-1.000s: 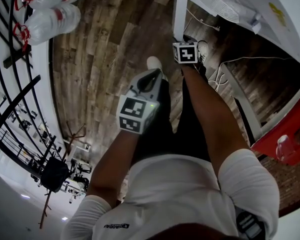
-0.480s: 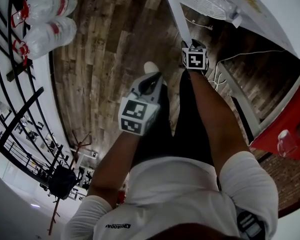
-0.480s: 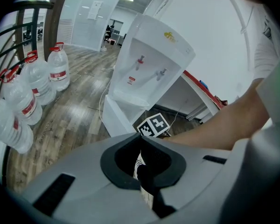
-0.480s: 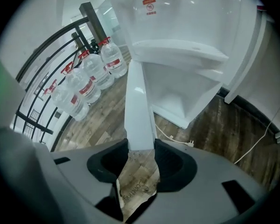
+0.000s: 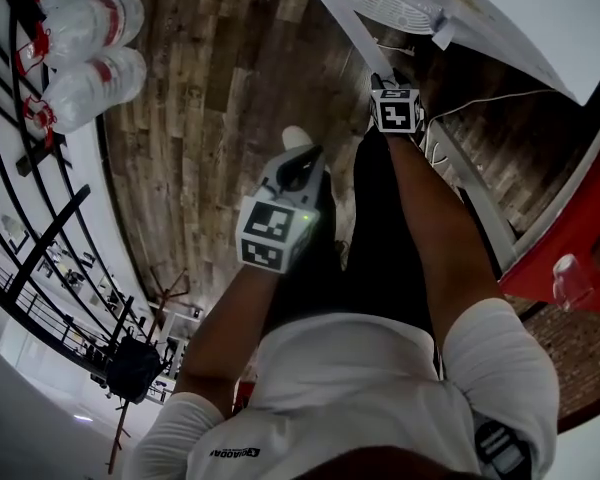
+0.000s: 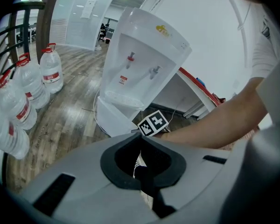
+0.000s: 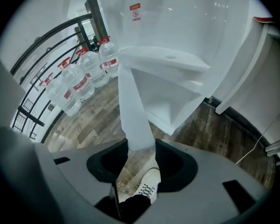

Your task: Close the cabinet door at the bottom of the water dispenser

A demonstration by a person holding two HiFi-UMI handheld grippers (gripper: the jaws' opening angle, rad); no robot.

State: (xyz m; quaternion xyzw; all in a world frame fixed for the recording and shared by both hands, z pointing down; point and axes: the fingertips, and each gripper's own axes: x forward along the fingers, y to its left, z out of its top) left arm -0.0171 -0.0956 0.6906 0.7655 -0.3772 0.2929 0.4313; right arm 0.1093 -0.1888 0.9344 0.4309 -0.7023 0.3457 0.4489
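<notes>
Head view: the left tongs (image 5: 302, 163) hang over the wood floor (image 5: 210, 88), apart from the water dispenser (image 5: 500, 8) at the top right. The right tongs (image 5: 382, 80) meet the free end of the cabinet door (image 5: 345, 23), a white panel swung out from the dispenser's base.

Left gripper view: its jaws sit almost together, holding nothing.

Right gripper view: its jaws are partly apart and pinch the door's edge. The cabinet (image 7: 170, 99) behind stands open.

Glossy white plastic cabinet door (image 7: 133, 111); matt, weathered wood-plank floor (image 5: 230, 98).
</notes>
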